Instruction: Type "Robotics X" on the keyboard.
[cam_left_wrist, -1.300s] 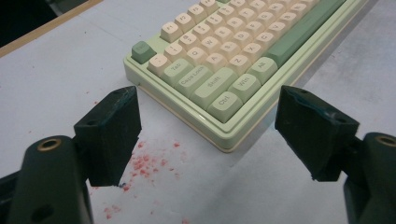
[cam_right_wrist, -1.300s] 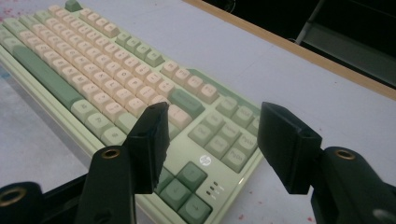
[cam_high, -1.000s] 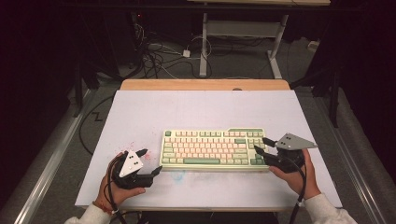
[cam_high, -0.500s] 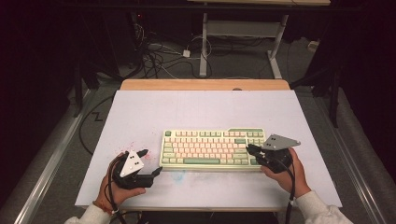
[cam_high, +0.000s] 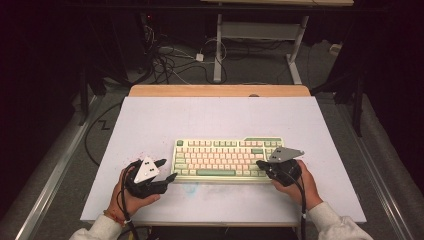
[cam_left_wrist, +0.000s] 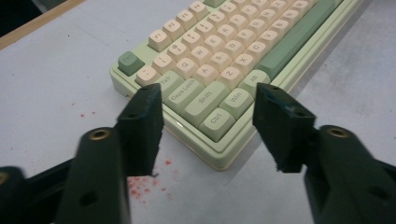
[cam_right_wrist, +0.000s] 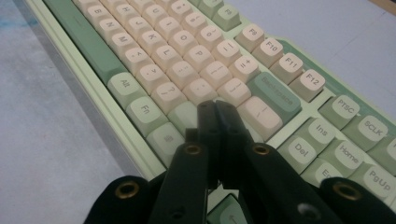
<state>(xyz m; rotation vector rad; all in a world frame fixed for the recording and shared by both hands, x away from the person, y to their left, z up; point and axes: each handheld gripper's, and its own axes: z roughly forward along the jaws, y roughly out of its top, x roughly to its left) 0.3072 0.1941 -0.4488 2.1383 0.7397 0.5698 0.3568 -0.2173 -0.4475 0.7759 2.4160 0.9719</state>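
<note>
Right gripper now over keyboard right end, jaws clenched, nothing held; left gripper narrowing, still parted, empty.

White table top — tangled cables on floor behind.

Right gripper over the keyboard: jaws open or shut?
Shut. The right gripper has just closed its jaws; they meet with no gap and nothing between them, tips over the keyboard's right-hand keys.
</note>
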